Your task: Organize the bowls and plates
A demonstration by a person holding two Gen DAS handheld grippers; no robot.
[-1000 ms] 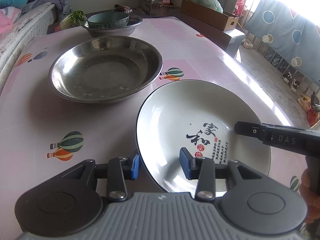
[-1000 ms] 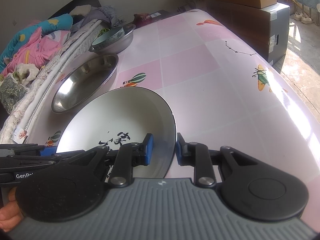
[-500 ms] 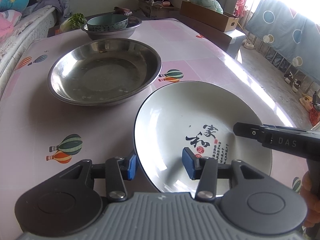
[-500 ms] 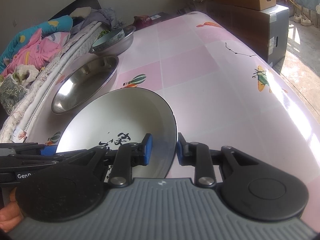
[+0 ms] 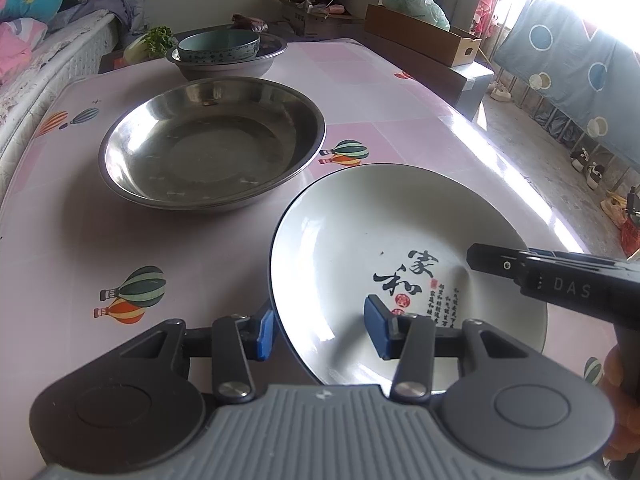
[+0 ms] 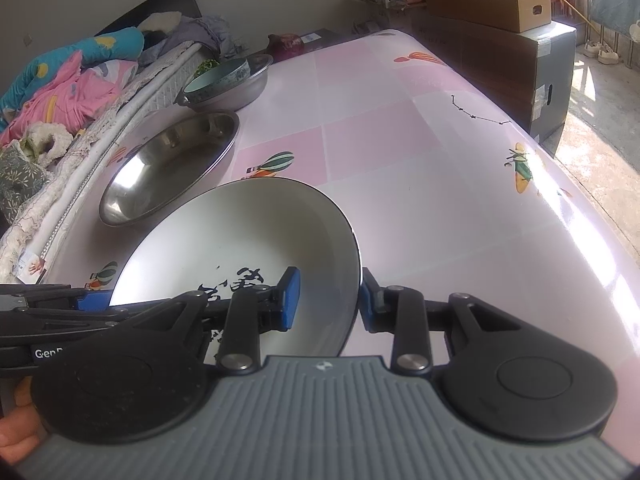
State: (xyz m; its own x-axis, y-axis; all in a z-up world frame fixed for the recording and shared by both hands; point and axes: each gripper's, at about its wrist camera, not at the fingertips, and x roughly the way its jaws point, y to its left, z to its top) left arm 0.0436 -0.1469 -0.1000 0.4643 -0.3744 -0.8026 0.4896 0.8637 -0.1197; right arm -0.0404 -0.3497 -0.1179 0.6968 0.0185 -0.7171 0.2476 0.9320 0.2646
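A white ceramic plate (image 5: 380, 232) with black characters and a dark rim sits near the table's front. My left gripper (image 5: 320, 330) is open and straddles its near-left rim, one pad outside, one inside. My right gripper (image 6: 326, 300) straddles the plate's (image 6: 248, 232) right rim, jaws open with a gap to the rim. A large steel dish (image 5: 212, 142) lies beyond the plate, also in the right wrist view (image 6: 168, 160). Farther back a teal bowl (image 5: 218, 45) sits in a steel basin (image 5: 228, 66).
The table (image 6: 420, 152) has a pink balloon-print cover. A bed with heaped clothes (image 6: 68, 76) runs along its left side. A cardboard box (image 6: 488, 6) on a dark cabinet stands past the right edge. Green vegetables (image 5: 154, 40) lie behind the basin.
Both grippers have eased back slightly around the plate's rim; the right jaws have opened a little wider. The plate has settled a little nearer the steel dish.
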